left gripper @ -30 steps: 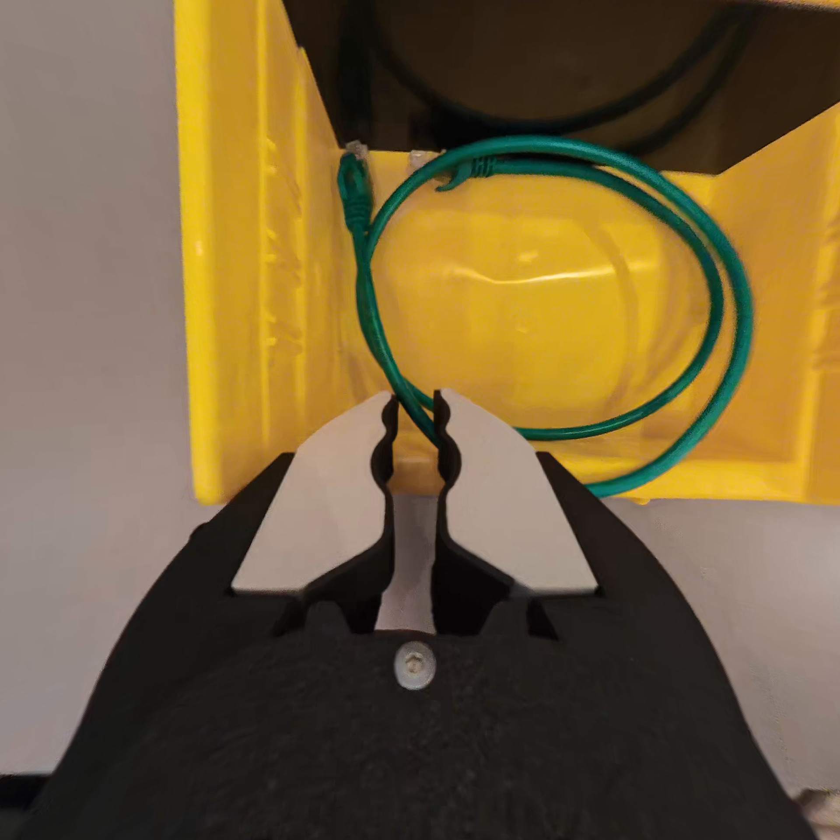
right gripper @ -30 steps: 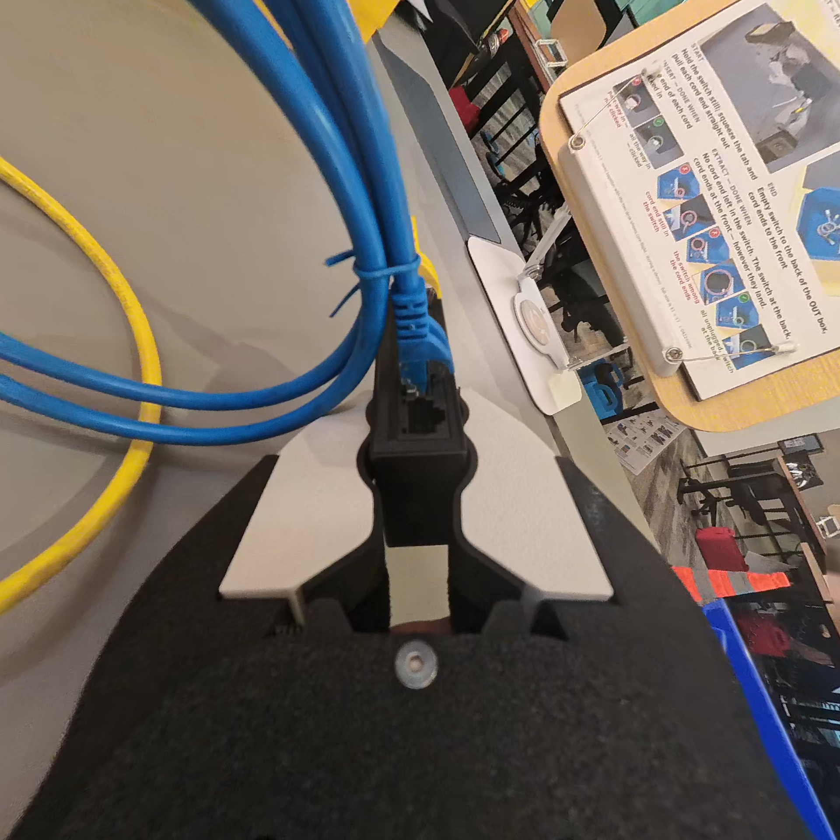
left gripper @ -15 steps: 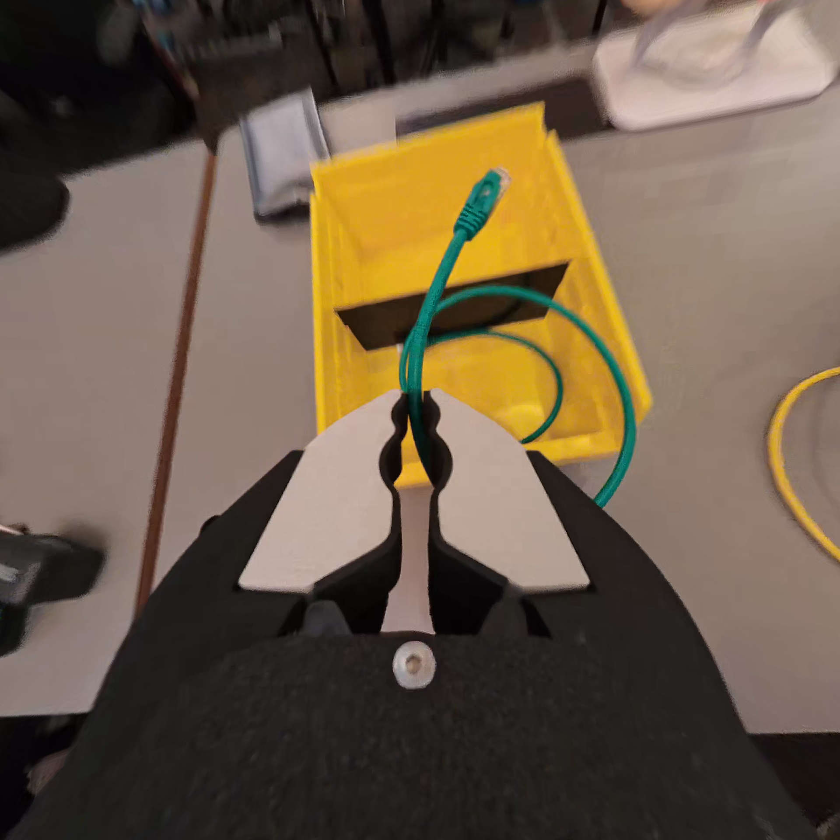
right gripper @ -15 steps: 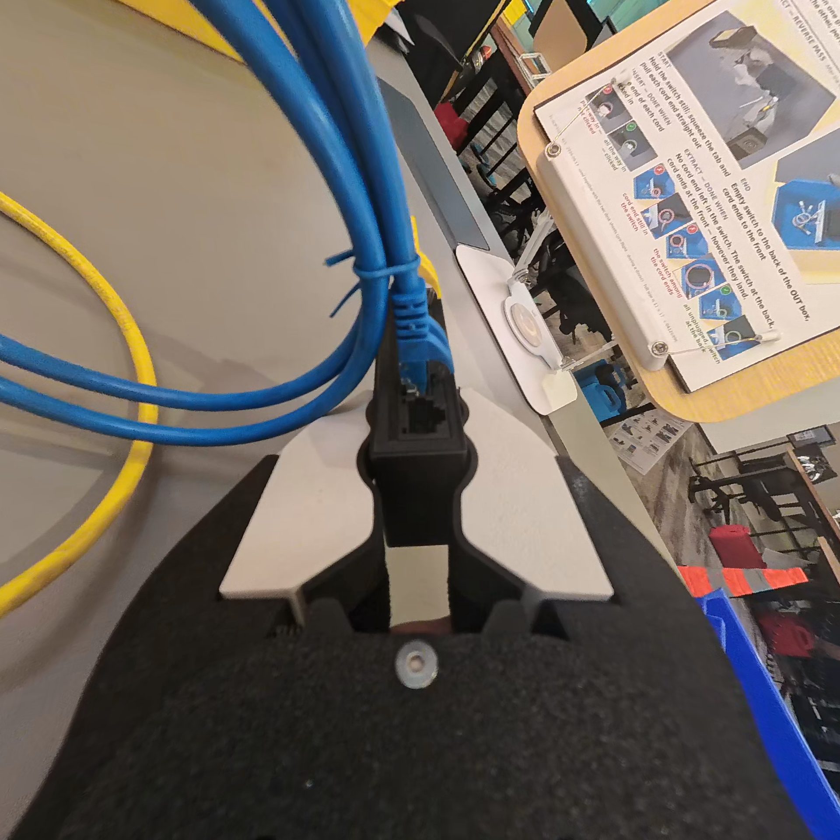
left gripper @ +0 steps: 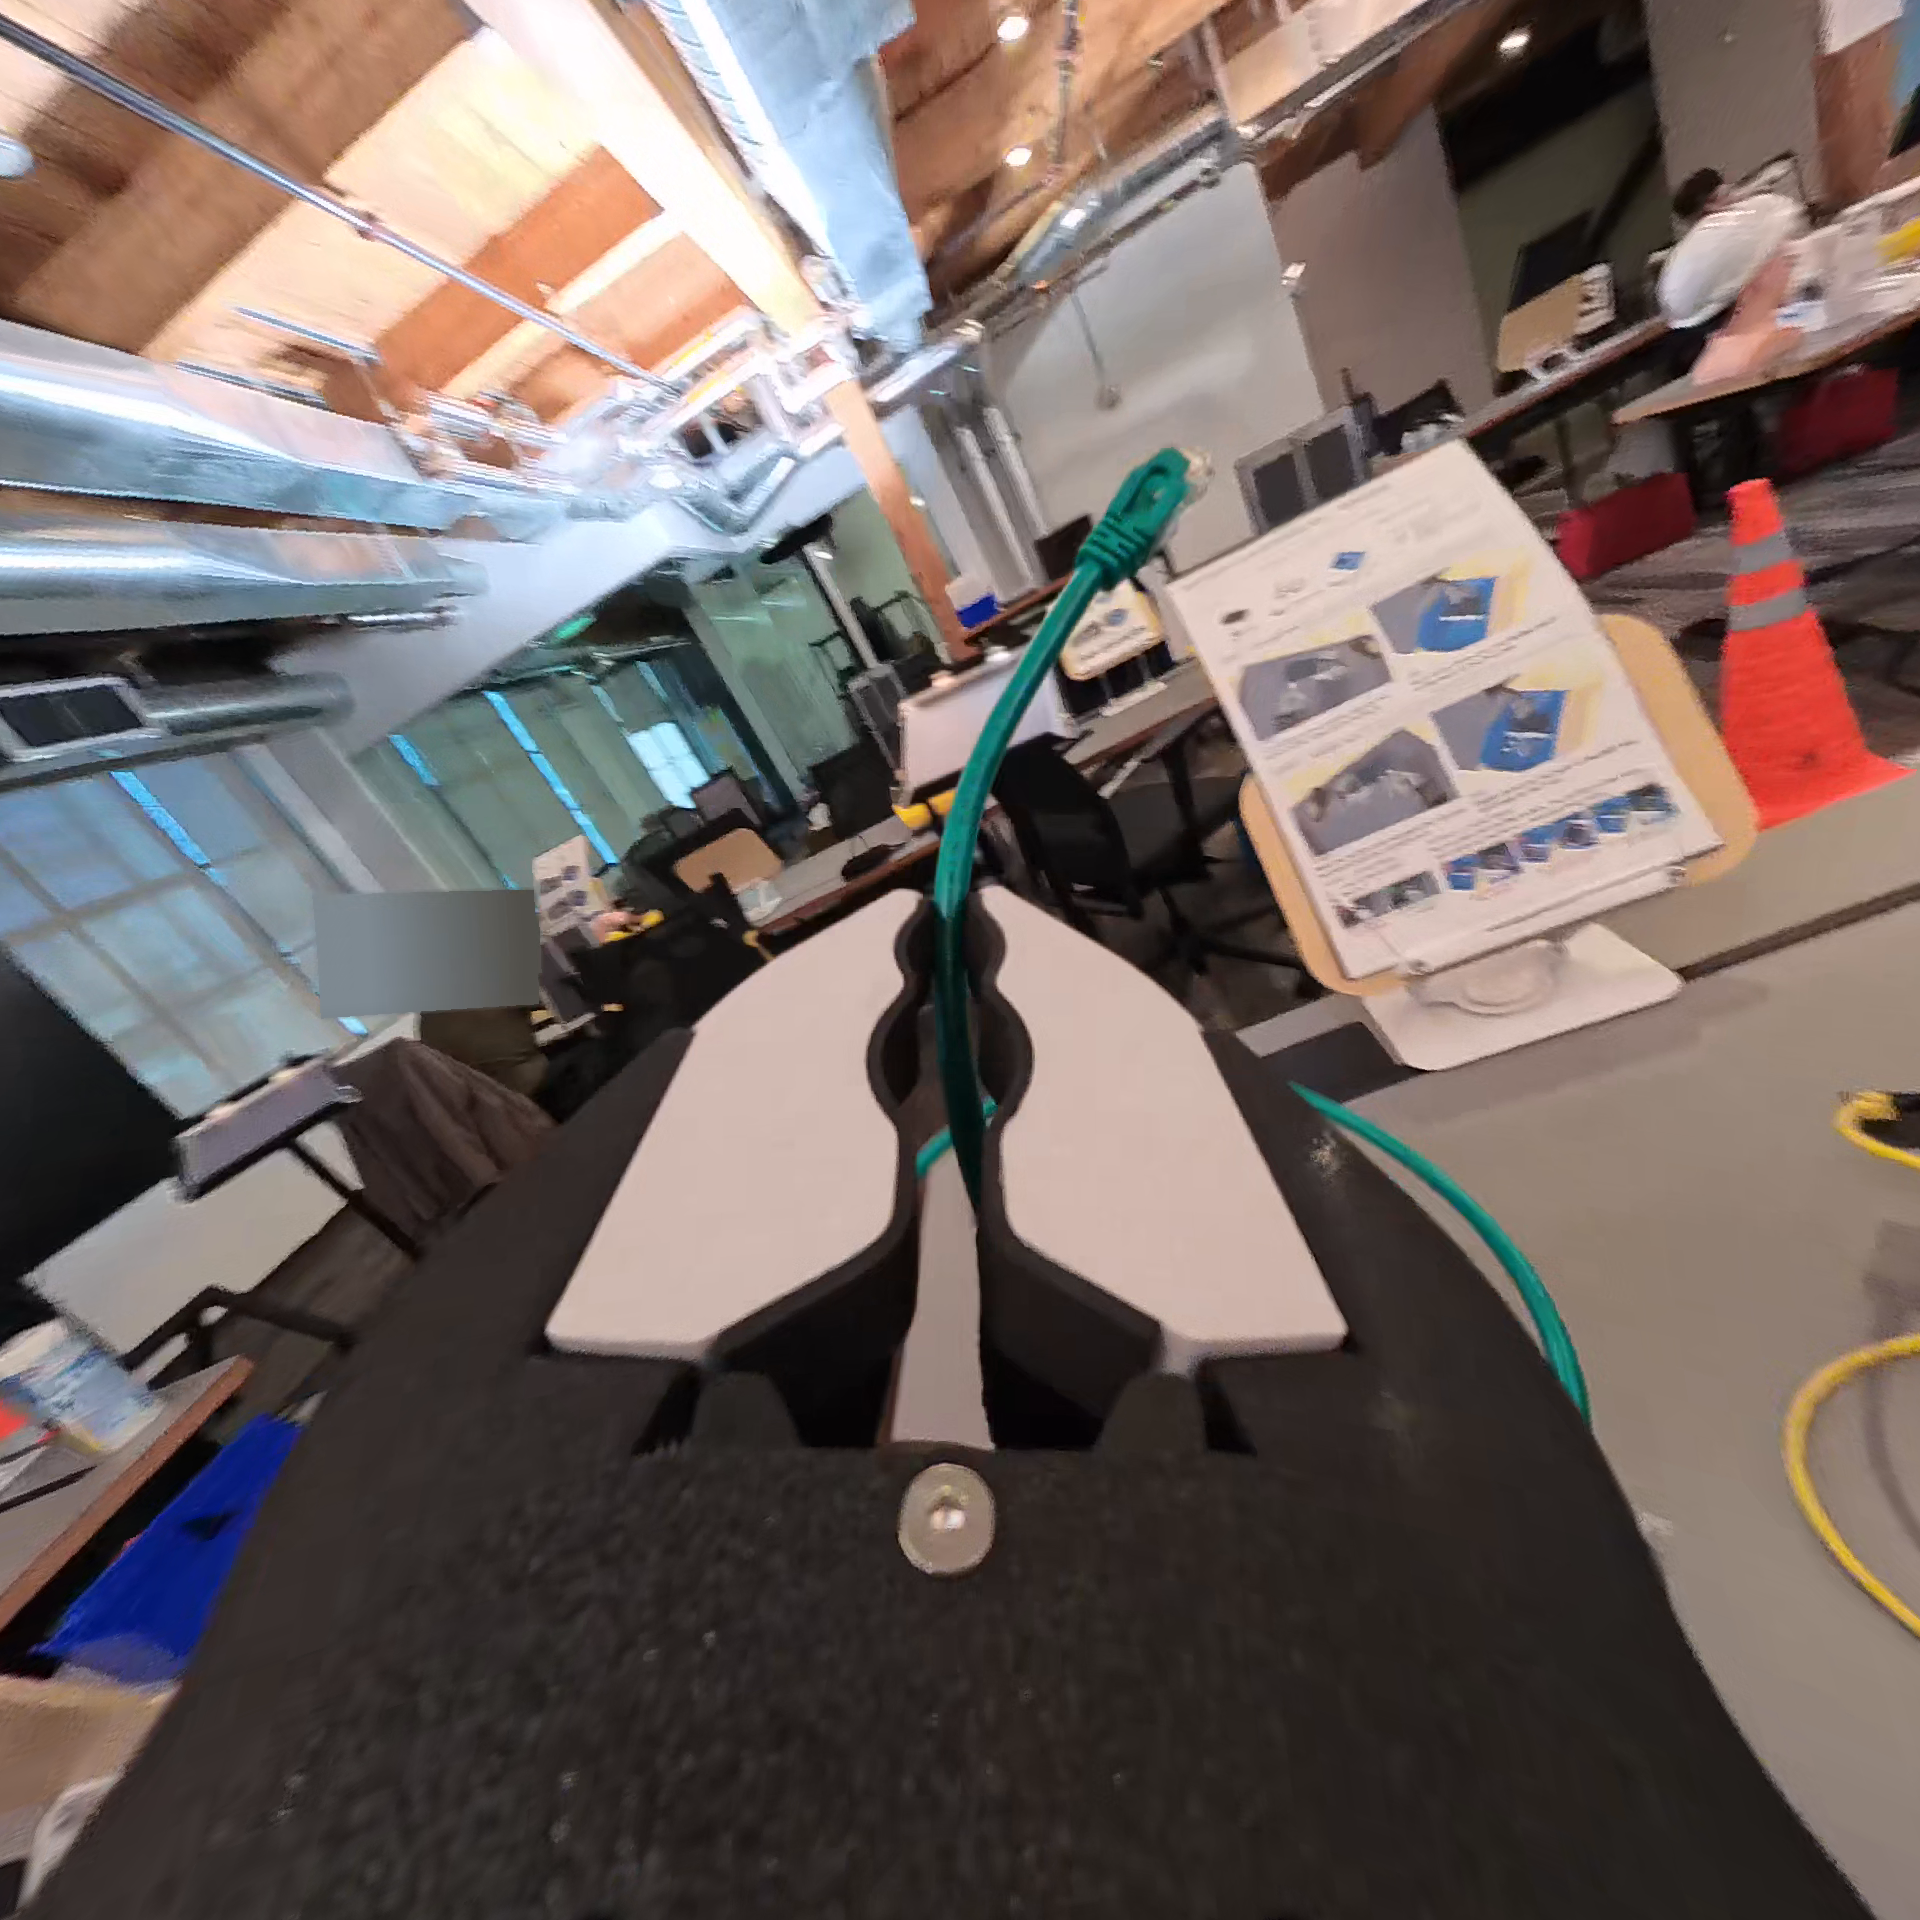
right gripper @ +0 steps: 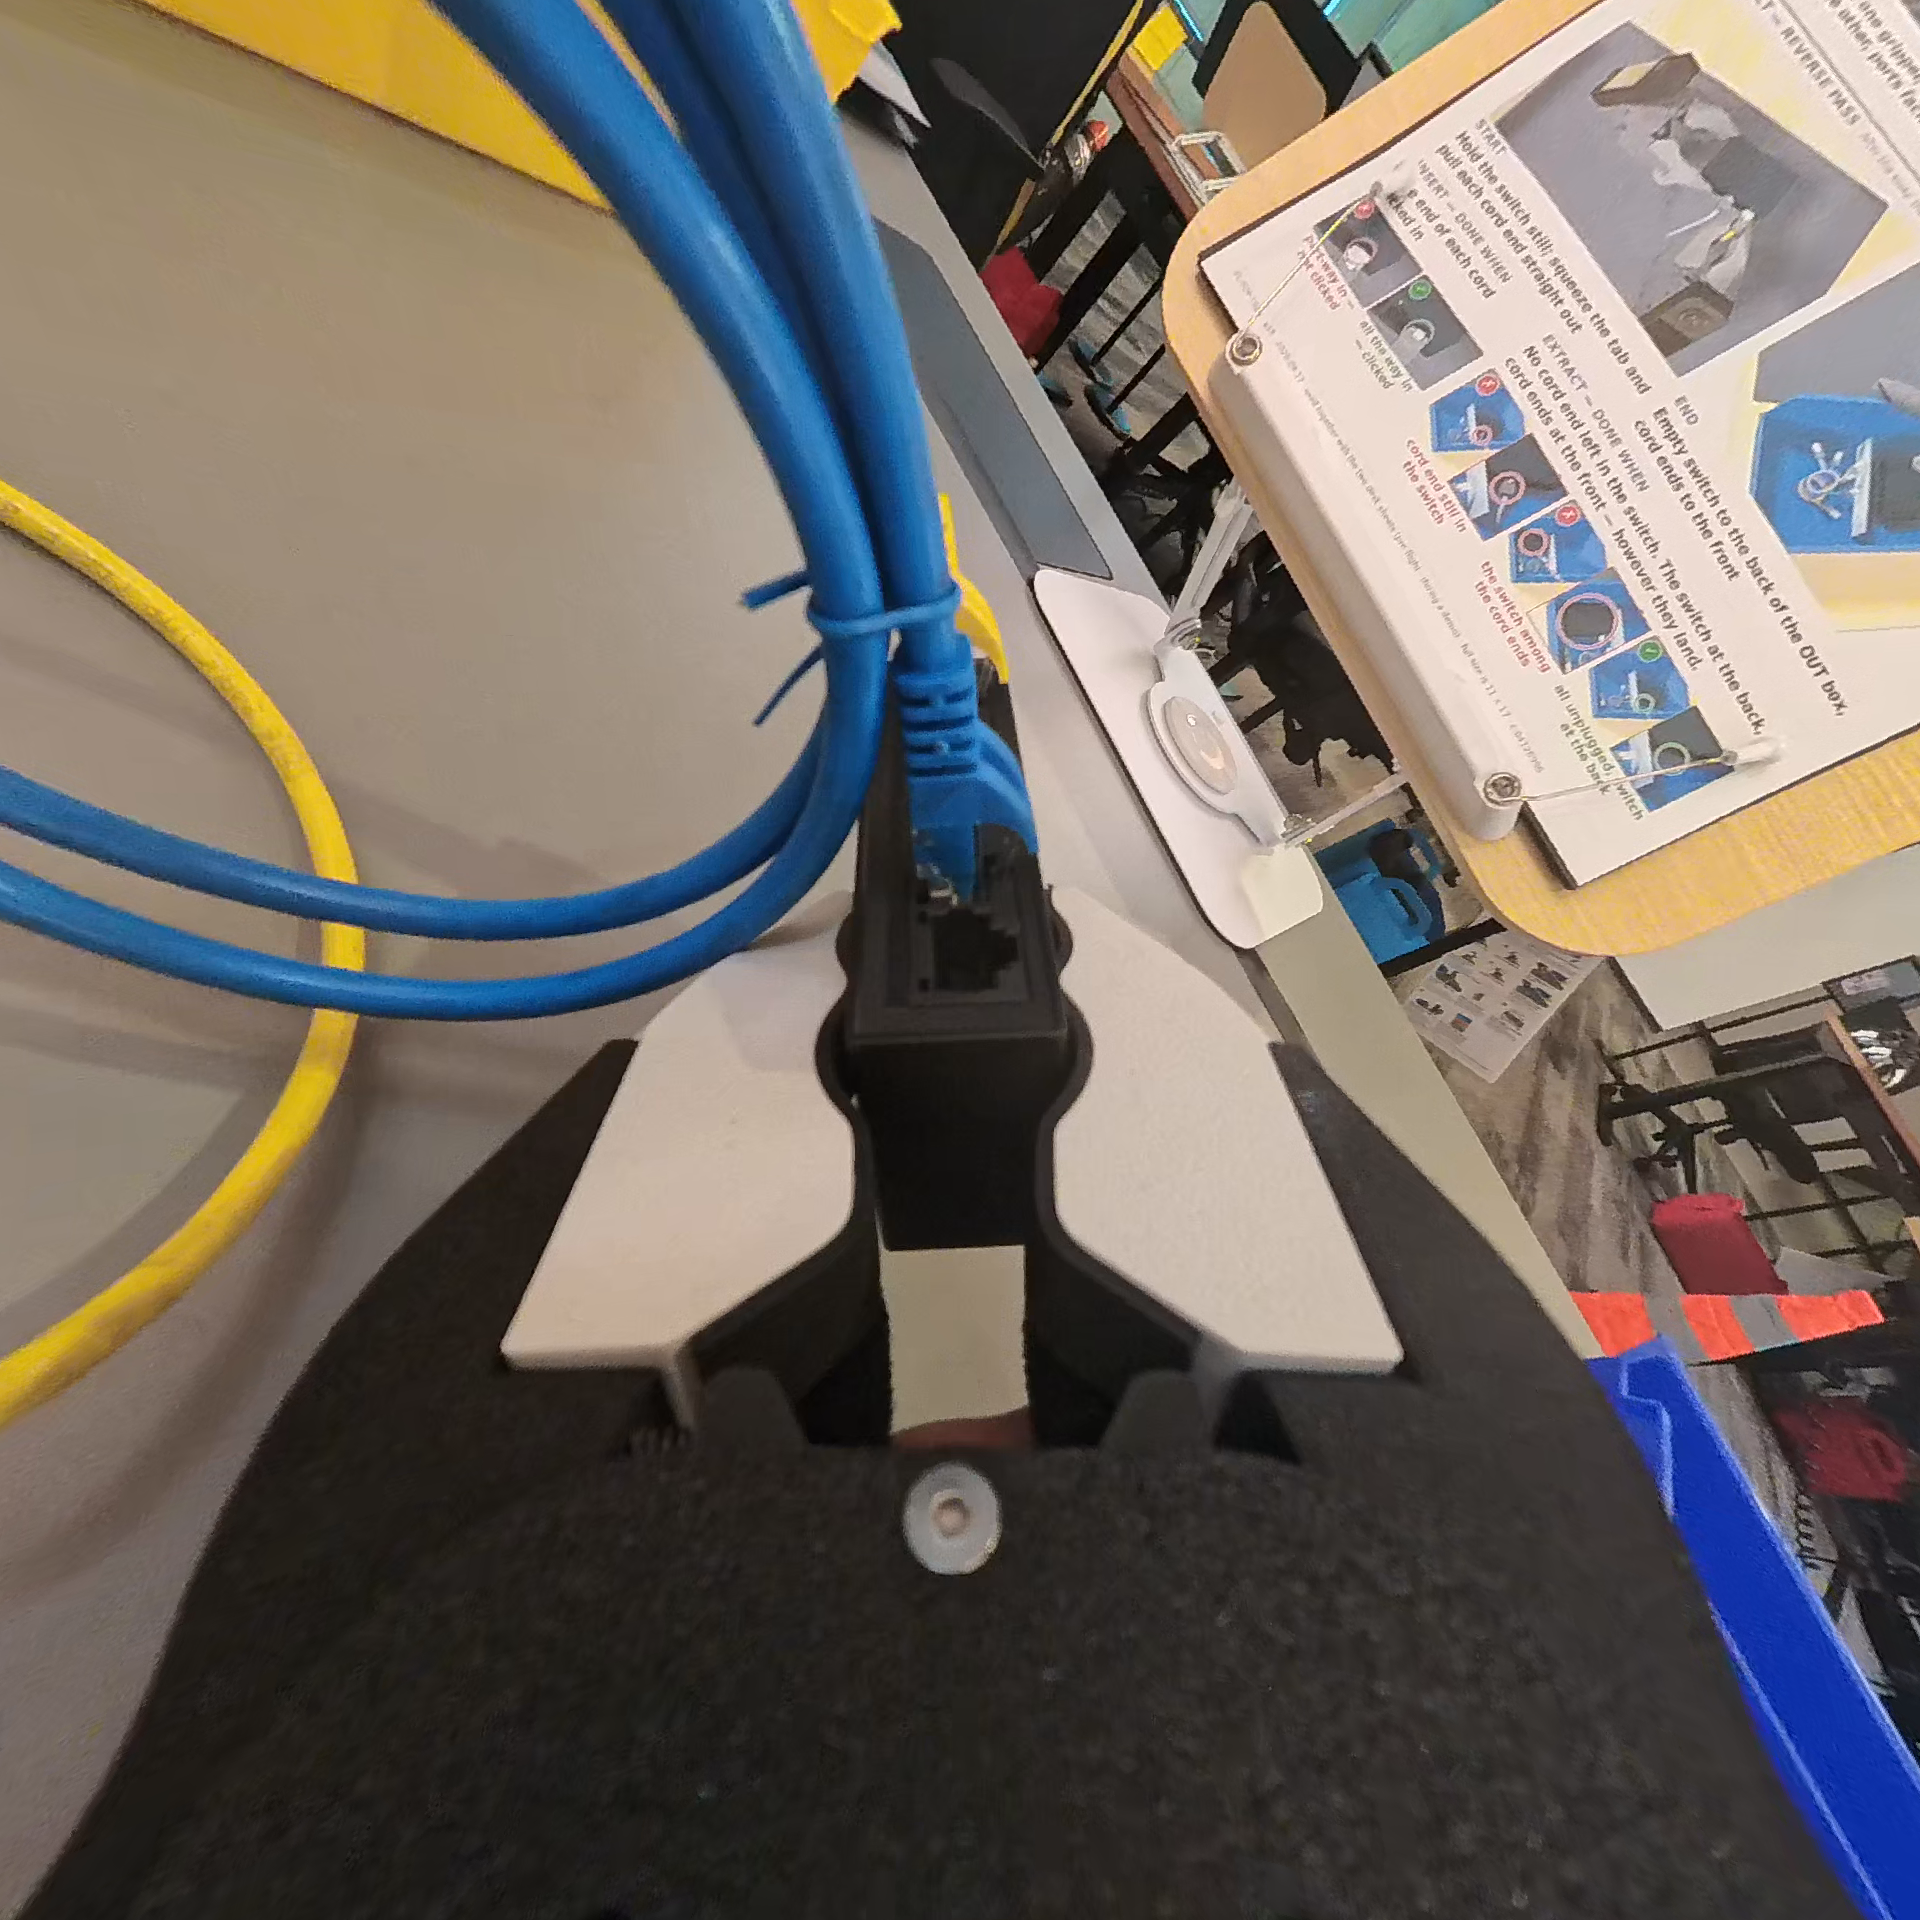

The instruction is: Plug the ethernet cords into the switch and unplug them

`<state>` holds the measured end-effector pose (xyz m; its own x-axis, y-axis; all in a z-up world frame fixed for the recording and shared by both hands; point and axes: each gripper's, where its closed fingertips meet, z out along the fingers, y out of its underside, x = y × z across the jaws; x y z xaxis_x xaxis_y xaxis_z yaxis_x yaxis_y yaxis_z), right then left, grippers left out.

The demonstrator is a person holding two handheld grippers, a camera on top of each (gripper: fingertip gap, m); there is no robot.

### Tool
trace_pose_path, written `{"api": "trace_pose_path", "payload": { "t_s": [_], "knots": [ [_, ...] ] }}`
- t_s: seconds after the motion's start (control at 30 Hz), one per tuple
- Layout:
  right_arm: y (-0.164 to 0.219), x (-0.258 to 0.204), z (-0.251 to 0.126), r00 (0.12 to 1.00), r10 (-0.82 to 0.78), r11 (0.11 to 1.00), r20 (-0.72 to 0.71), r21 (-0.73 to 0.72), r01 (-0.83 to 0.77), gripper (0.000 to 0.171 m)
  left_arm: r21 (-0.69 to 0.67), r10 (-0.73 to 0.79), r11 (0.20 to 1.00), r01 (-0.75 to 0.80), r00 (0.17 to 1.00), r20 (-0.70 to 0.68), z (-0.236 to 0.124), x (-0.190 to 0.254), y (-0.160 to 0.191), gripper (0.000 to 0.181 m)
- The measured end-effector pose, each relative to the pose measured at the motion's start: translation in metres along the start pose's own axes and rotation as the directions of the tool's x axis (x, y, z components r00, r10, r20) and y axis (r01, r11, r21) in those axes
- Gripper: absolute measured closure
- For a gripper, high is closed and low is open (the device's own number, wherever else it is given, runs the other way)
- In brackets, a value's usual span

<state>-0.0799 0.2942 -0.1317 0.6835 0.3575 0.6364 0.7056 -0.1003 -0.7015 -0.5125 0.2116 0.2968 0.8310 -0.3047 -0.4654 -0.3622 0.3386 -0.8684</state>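
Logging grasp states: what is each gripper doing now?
Left gripper: closed on the green cord.
Right gripper: closed on the black switch.

The left gripper (left gripper: pixel 954 935) has lifted the green cord (left gripper: pixel 971 810) out of the yellow bin, tilting upward.

The left gripper (left gripper: pixel 954 925) has smooth matt grey fingers on a rough, grainy black body with a shiny metal screw; the green cord (left gripper: pixel 971 790) looks like glossy plastic. The switch (right gripper: pixel 954 1049) is matt black plastic, the blue cord (right gripper: pixel 831 343) smooth and slightly shiny, the yellow cord (right gripper: pixel 265 717) finely textured (maybe braided). The far instruction sheet (right gripper: pixel 1621 416) is paper on a wood-grain board (right gripper: pixel 1704 862), the table (right gripper: pixel 364 395) matt grey
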Motion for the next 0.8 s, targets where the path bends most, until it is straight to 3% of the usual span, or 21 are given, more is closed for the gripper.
{"api": "trace_pose_path", "payload": {
  "t_s": [0.13,0.27,0.4,0.5,0.63,0.8],
  "knots": [
    [-0.001,0.002,-0.001,1.000,-0.006,1.000,-0.008,0.001,0.006,0.142,-0.061,-0.013,0.998,0.005,0.990,-0.141,0.015,0.033,0.009,0.176],
    [-0.001,0.003,-0.002,1.000,-0.007,1.000,-0.016,0.002,0.007,0.142,-0.164,-0.097,0.985,0.051,0.953,-0.286,0.028,0.089,0.056,0.176],
    [0.003,0.005,-0.003,1.000,-0.001,1.000,-0.019,-0.003,0.001,0.142,-0.349,-0.299,0.927,0.137,0.830,-0.470,0.031,0.177,0.139,0.176],
    [0.004,0.006,-0.004,1.000,0.013,1.000,-0.014,0.001,-0.013,0.142,-0.506,-0.426,0.852,0.135,0.740,-0.520,0.027,0.246,0.218,0.176],
    [0.005,0.002,-0.002,1.000,0.007,1.000,-0.003,-0.005,-0.007,0.142,-0.618,-0.418,0.786,0.002,0.738,-0.529,0.017,0.307,0.304,0.176],
    [0.003,-0.002,-0.001,1.000,-0.020,1.000,-0.001,-0.009,0.020,0.142,-0.679,-0.421,0.723,-0.125,0.700,-0.577,0.001,0.347,0.359,0.176]
  ]
}}
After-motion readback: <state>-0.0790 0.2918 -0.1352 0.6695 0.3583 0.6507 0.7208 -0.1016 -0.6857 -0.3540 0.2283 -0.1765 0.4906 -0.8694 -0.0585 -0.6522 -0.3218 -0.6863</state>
